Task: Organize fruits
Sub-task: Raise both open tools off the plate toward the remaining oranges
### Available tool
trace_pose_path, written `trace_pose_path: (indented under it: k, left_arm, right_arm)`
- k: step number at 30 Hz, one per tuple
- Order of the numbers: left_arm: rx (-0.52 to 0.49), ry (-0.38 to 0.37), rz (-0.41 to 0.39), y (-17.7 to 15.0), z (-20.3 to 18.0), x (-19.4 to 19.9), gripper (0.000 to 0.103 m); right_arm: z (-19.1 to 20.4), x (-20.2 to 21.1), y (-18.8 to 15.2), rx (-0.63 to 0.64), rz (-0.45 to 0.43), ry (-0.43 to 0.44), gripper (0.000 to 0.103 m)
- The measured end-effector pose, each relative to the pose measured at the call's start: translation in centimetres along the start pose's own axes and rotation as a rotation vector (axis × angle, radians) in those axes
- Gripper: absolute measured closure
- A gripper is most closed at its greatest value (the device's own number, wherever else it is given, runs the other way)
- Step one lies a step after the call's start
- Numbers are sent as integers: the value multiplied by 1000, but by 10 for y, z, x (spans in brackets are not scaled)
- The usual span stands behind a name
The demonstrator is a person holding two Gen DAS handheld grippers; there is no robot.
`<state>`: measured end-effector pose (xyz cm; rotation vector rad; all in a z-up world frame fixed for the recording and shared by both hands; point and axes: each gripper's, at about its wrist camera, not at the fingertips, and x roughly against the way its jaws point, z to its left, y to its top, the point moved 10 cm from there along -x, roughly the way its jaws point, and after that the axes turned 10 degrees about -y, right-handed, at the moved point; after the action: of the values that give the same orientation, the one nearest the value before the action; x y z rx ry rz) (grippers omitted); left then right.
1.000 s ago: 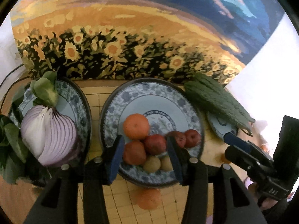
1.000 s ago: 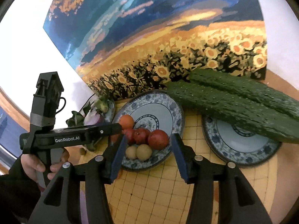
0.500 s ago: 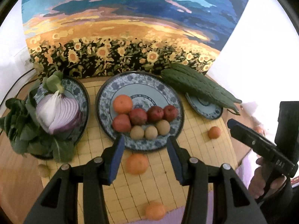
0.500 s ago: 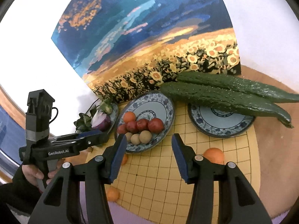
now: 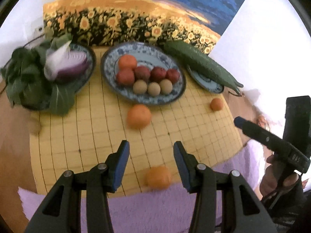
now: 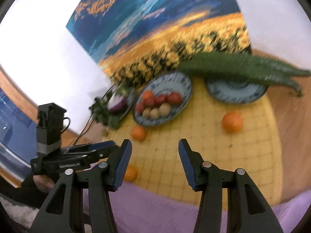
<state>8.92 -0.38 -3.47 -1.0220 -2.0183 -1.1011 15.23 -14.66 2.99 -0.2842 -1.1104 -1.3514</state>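
A blue patterned plate (image 5: 175, 95) (image 6: 183, 89) holds an orange, several red fruits and three brown round fruits. Three oranges lie loose on the yellow grid mat (image 5: 93, 128): one just in front of the plate (image 5: 139, 116) (image 6: 138, 133), one at the mat's front edge (image 5: 158, 177) (image 6: 130, 173), one to the right (image 5: 216, 104) (image 6: 232, 121). My left gripper (image 5: 151, 149) is open and empty, above the front-edge orange. My right gripper (image 6: 155, 148) is open and empty, back from the mat; it also shows in the left wrist view (image 5: 241, 122).
A plate at the left holds a halved red onion (image 5: 66, 66) and leafy greens (image 5: 29, 81). Cucumbers (image 5: 202, 64) (image 6: 243, 68) lie across a small plate at the right. A sunflower painting (image 5: 126, 19) stands behind. Purple cloth (image 5: 155, 209) lies at the front.
Both grippers have pulled back and up from the fruit plate. The loose oranges on the mat and the purple cloth have come into view. Both stay open.
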Motion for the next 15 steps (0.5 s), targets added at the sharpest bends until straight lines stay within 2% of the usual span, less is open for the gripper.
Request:
trace_pose_path:
  k: [4, 8, 12, 15]
  left_arm:
    - [25, -9, 4, -13, 6, 2, 53]
    - [38, 15, 23, -23, 16, 0, 53]
    - [30, 27, 40, -32, 23, 0, 53]
    - [19, 17, 49, -32, 27, -1, 53]
  right_arm:
    - [6, -14, -24, -1, 74, 20, 52]
    - [-3, -35, -45, -9, 161, -48, 52]
    - [-3, -46, -53, -11, 177, -57, 52]
    - [18, -55, -54, 66, 194, -34, 52]
